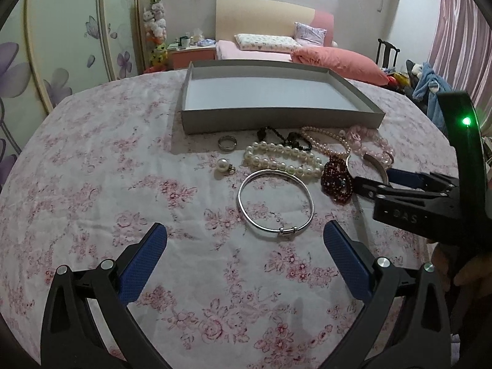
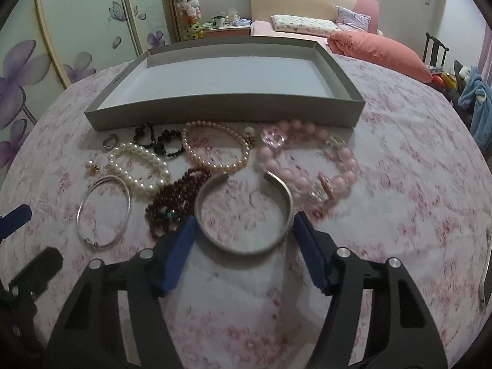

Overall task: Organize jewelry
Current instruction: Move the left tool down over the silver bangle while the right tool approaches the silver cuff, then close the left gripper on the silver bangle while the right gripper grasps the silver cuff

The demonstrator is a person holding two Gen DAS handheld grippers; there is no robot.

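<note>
A: Right gripper (image 2: 244,246) jaws apart, astride open silver cuff (image 2: 243,212), not yet pinching; cuff's gap faces grey tray (image 2: 224,112) beyond.

B: Left gripper (image 1: 246,246)?

A: Wide apart, empty, thin bangle (image 1: 275,201) just ahead. Right's nearer the cuff.

B: Count?

A: 2 metal bangles, approx. 5 bead strands, 1 ring (image 1: 227,143), all outside tray.

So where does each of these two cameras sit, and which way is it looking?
Left wrist: on the left gripper, looking down over the silver bangle toward the tray; its open fingers, the right gripper and a hand show.
Right wrist: on the right gripper, facing the open cuff lying between its fingers; the left gripper's tip shows.
Shared: tray, bangle, pearl bracelet, floral cloth.
</note>
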